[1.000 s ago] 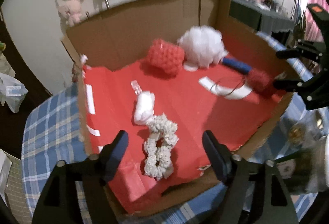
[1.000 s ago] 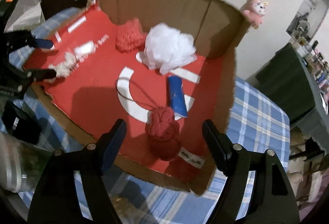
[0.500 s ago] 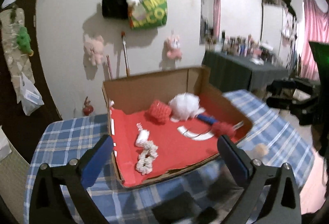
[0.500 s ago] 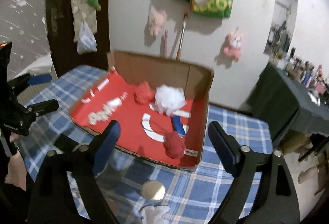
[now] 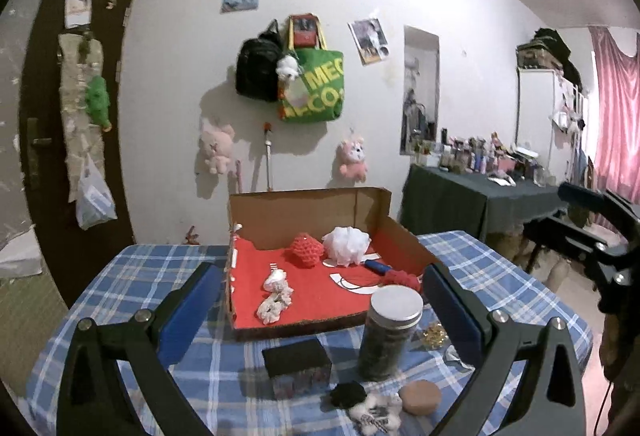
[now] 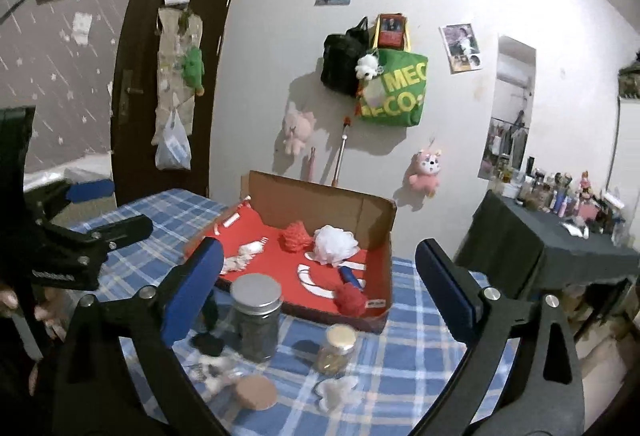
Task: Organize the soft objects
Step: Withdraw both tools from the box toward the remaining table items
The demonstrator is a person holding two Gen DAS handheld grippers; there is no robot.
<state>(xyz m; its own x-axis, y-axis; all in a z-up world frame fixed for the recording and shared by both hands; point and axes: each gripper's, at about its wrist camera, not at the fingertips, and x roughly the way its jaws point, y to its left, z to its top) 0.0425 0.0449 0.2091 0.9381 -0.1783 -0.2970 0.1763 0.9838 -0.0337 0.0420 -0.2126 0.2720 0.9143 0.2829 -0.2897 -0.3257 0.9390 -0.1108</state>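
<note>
An open cardboard box (image 5: 312,206) with a red floor stands on the checked table. Inside lie a red knitted piece (image 5: 306,251), a white mesh pouf (image 5: 346,245), a blue roll (image 5: 378,267), a red yarn ball (image 5: 402,278) and a white scrunchie (image 5: 275,303). My left gripper (image 5: 320,312) is open wide, well back from the box, with nothing between its fingers. My right gripper (image 6: 320,288) hangs back too, its jaws still opening and empty. In front of the box lie a black puff (image 5: 347,394) and a white-and-black soft piece (image 5: 374,414).
A silver-lidded jar (image 5: 394,332), a black box (image 5: 297,364), a tan round pad (image 5: 420,396) and a small gold-lidded jar (image 6: 336,350) stand before the cardboard box. A dark side table (image 5: 480,192) with bottles is at right. Bags and plush toys hang on the wall.
Both grippers have drawn back and upward from over the box and tilted up toward level. Both sets of jaws stand wider. The soft things in the box have not moved.
</note>
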